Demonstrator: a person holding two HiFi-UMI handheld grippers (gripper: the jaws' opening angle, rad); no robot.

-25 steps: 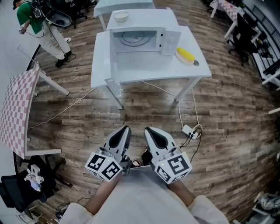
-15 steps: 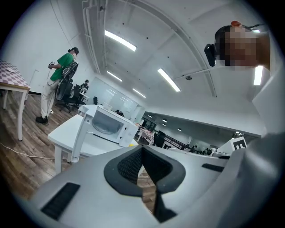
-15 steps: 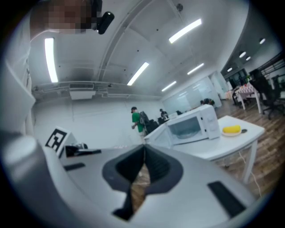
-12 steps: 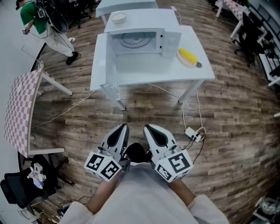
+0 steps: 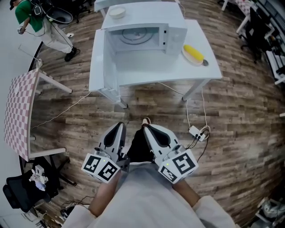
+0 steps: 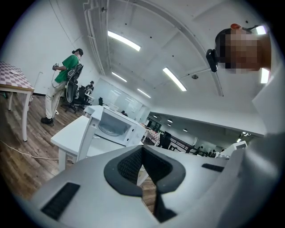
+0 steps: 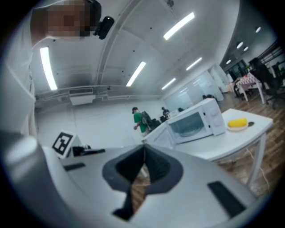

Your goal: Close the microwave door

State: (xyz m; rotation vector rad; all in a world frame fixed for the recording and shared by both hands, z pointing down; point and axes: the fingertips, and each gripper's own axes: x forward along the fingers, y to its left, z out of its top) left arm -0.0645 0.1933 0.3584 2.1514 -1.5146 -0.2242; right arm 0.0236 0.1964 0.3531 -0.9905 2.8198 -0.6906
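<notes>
Step in hand, by my reading: the approach. Nothing is touched.

- Microwave [image 5: 143, 36] stands at the back of the white tabletop [image 5: 178, 71], cavity facing the person. Its door [image 5: 110, 62] is wide open, hinged on the left side and swung out over the tabletop's left part.
- Left gripper [image 5: 119, 126] and right gripper [image 5: 149, 130] are held side by side close to the person's body, over the wooden floor [image 5: 231, 116], well apart from the tabletop.
- Left gripper view: jaws together, nothing between the pads. Right gripper view: the same, jaws together and empty.
- A small bowl [image 5: 117, 12] sits on the microwave's top. A plate with a yellow item [image 5: 194, 53] lies on the tabletop just right of the microwave, out of the door's swing.
- A power strip [image 5: 196, 132] and its cable lie on the floor to the person's right front.

Next move, as I judge it: step up to the tabletop and bring a gripper to the door's outer face near its free edge, likely the left, since that side is nearer. Then push the door round toward the cavity until it latches. Closed jaws suit a push; no grasp seems needed. Watch footing near the cable.
</notes>
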